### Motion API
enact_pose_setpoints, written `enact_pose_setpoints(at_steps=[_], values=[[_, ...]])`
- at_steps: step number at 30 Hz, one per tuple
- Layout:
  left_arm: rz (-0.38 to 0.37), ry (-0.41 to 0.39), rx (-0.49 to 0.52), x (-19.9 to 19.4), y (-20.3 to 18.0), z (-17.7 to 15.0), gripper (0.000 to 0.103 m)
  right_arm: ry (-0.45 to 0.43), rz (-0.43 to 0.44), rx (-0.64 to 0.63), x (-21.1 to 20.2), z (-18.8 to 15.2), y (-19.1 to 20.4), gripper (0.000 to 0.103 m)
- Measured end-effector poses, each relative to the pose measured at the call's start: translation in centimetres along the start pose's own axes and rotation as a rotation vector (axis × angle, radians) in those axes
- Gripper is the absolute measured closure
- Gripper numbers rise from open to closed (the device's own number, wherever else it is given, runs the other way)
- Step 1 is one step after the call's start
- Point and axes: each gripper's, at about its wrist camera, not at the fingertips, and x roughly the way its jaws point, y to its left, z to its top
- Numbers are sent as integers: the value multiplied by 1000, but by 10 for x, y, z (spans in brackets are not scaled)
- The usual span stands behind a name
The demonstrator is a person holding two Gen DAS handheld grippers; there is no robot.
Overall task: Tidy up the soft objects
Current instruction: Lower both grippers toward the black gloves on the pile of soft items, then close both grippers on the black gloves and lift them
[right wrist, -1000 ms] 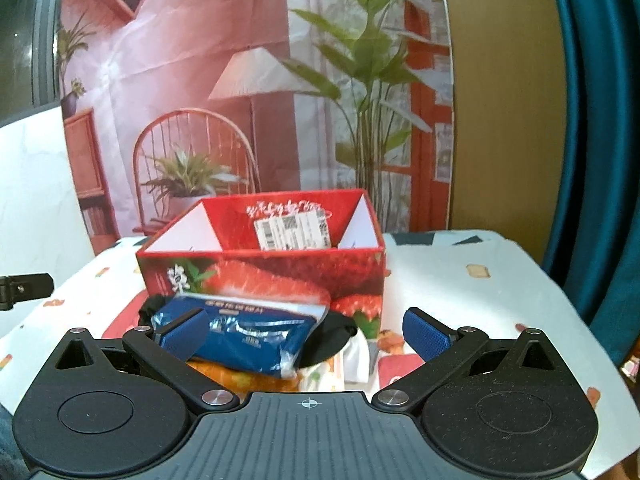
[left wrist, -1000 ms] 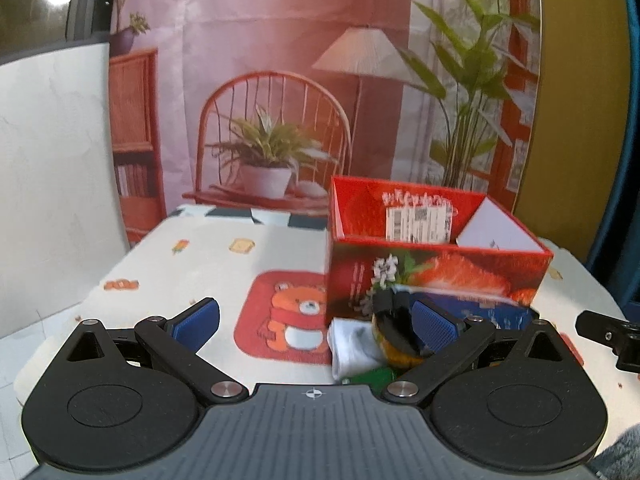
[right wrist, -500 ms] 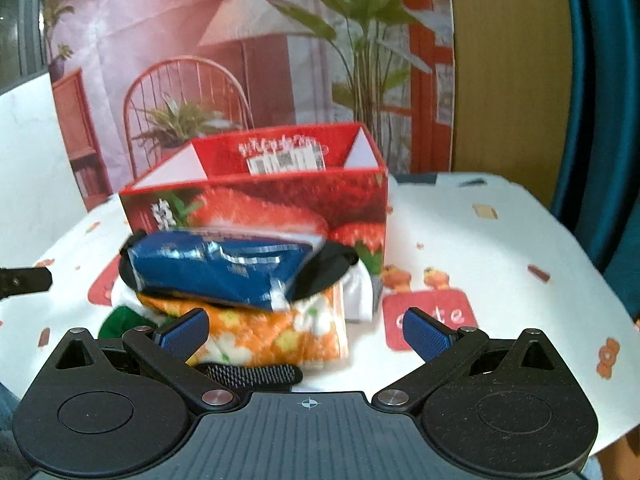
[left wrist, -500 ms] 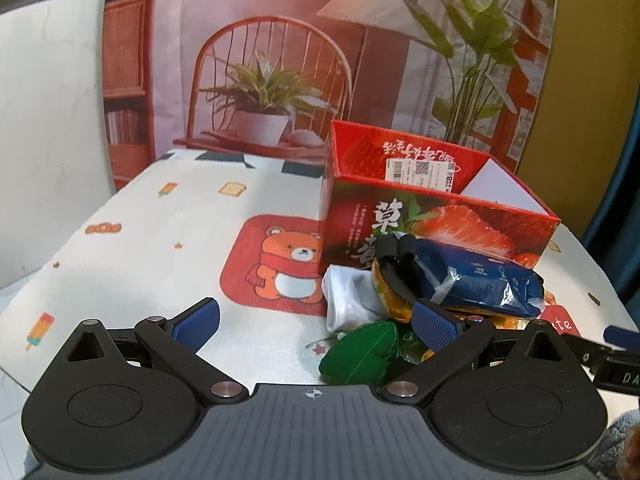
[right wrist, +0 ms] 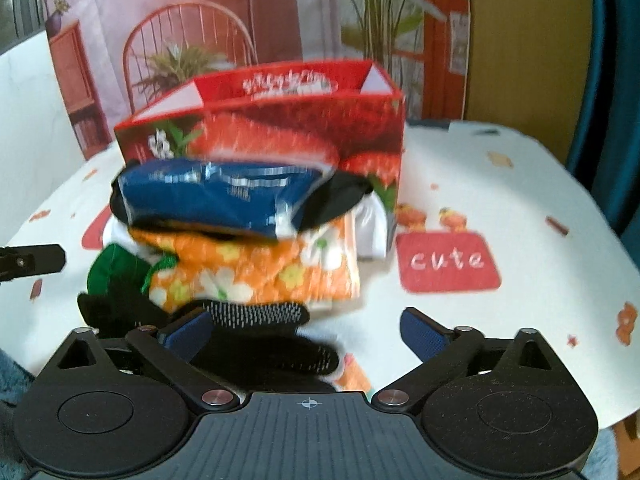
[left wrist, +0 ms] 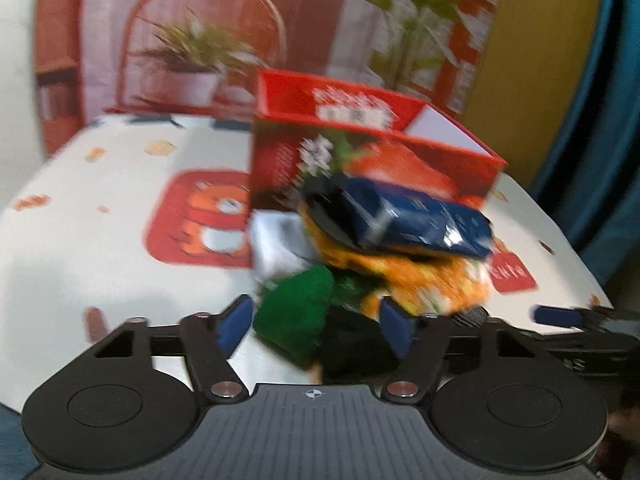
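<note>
So here's where we're at. Closest to us, our left gripper (left wrist: 316,328) is closing in around the green cloth (left wrist: 296,316) at the near edge of the pile. The cloth sits between the pads, but they don't look like they're pressing on it yet, so no real grip so far. It's blurry, so take that with a grain of salt. There's also something black (left wrist: 352,344) bunched right beside the green piece, between the same fingers.

Our right gripper (right wrist: 306,328) is also narrowing but still wide apart, with a black glove (right wrist: 256,314) (dotted palm) lying between its fingers, not clamped.

Just past that is the rest of the heap on the counter (right wrist: 520,208): an orange floral pack (right wrist: 256,276), a blue pack (right wrist: 212,200) stacked on top of it with more black fabric under it, and a white cloth (left wrist: 276,244) tucked at the back against the box.

Behind the pile stands the red box (right wrist: 280,136), open at the top. From what we can see inside, nothing soft is in there yet.

Progress-wise we'd say we're basically at the start: everything's still in one heap outside the box, and the first pick is only just being set up. All the pieces are left to go.
</note>
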Motion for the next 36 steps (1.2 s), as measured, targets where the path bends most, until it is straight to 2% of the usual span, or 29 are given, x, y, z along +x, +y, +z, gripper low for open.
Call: enact_pose_setpoints(at_steps=[3,6,9,13,16,21,31,33,36], values=[[-36,49,-1,13,-3,-8,46,21,10,-10,6,-3,2,19],[-70,77,10,24,-8,-15,46,36,18,-12,11,-5,2,24],[-81,118,15,35,-10,-21,46,48,24,-20,16,-6,3,26],[-93,175,-31,53,-3,-27,46,59,29,-30,20,-8,4,27],[-105,205,-59,62,2,-31,56,68,33,-33,23,-9,4,27],[-95,204,-47,67,2,-33,65,80,35,-29,28,-10,4,26],[-90,200,-37,63,-2,-33,66,101,57,-2,33,-12,-1,25],[-89,198,-36,63,-2,-33,66,98,68,-8,32,-13,1,33],[-101,197,-35,62,-2,-34,76,94,86,-24,30,-13,4,44]])
